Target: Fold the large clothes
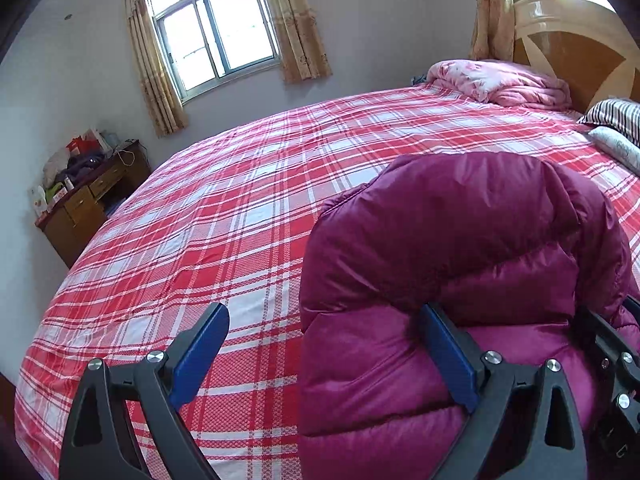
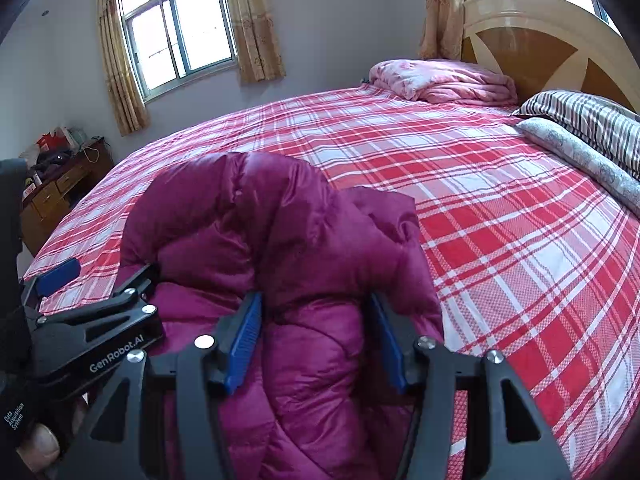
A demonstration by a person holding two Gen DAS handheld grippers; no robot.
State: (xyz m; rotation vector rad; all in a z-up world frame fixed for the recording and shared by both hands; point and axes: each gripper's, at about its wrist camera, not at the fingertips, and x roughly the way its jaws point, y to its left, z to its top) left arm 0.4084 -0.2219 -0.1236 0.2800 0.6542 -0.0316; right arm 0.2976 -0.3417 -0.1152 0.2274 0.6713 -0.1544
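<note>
A bulky magenta down jacket (image 2: 280,264) lay bunched in a puffy heap near the front edge of the bed (image 1: 224,208), on a red-and-white plaid sheet (image 2: 500,216).

The right hand-held gripper (image 2: 314,340) was clenched around a thick roll of the jacket, its two blue pads (image 2: 244,340) pressed into the padding on either side. The left hand-held gripper (image 1: 324,360) stood spread wide and held nothing: its left finger (image 1: 200,352) hung over bare sheet, while its right finger (image 1: 448,356) rested against the jacket's flank. In the right wrist view that same left tool sat just beside the heap at the lower left.

The jacket's raised hump blocked much of the bed's middle from both cameras.

Around it, well apart from the jacket, one folded pink quilt (image 2: 444,80) lay at the far end against the single curved wooden headboard (image 2: 536,40). Beside it were one striped pillow (image 2: 588,120) and one pale patterned bolster (image 2: 580,156), touching each other.

Two windows showed: one full window (image 1: 216,32) on the far wall, flanked by two beige curtains (image 1: 152,60), and a sliver of another behind the headboard with one more curtain.

One wooden desk (image 1: 88,204) stood in the left corner, its top heaped with bags and small items too cluttered to count.
</note>
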